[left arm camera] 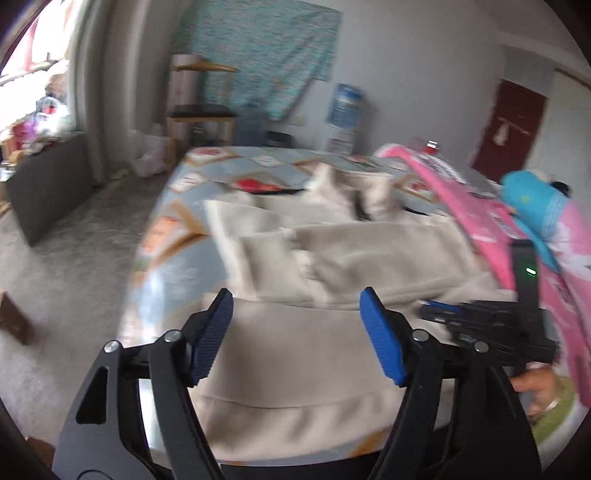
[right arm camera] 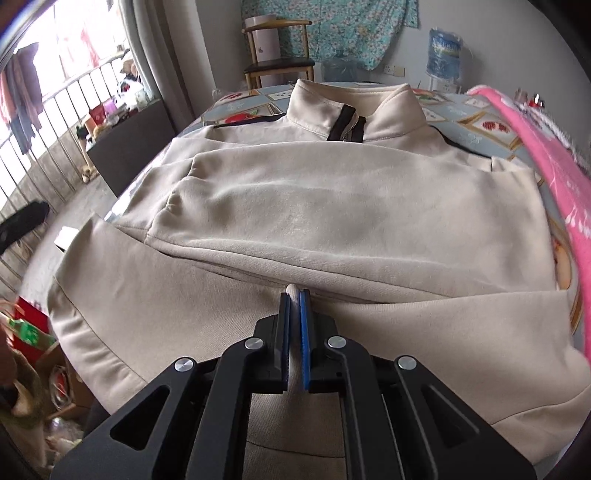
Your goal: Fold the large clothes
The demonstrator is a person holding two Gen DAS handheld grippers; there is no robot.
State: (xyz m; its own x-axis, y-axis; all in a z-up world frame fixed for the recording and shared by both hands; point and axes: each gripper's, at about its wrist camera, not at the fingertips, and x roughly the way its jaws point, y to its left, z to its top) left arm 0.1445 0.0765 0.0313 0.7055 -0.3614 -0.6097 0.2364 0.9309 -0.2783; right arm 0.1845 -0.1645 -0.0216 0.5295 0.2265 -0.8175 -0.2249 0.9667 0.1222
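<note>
- Two grippers: our left gripper (left arm camera: 297, 314) hangs released over the jacket (right arm camera: 332, 229); our right gripper (right arm camera: 294, 306) clenches a fabric pinch at six o'clock.
- We risk dragging the folded sleeves apart if that pinch pulls unevenly.

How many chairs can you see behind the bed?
2. Both stand at the far wall behind the bed, stacked: a dark-seated wooden chair on the floor, and a second chair upside down on top. More may be hidden behind the jacket.
</note>
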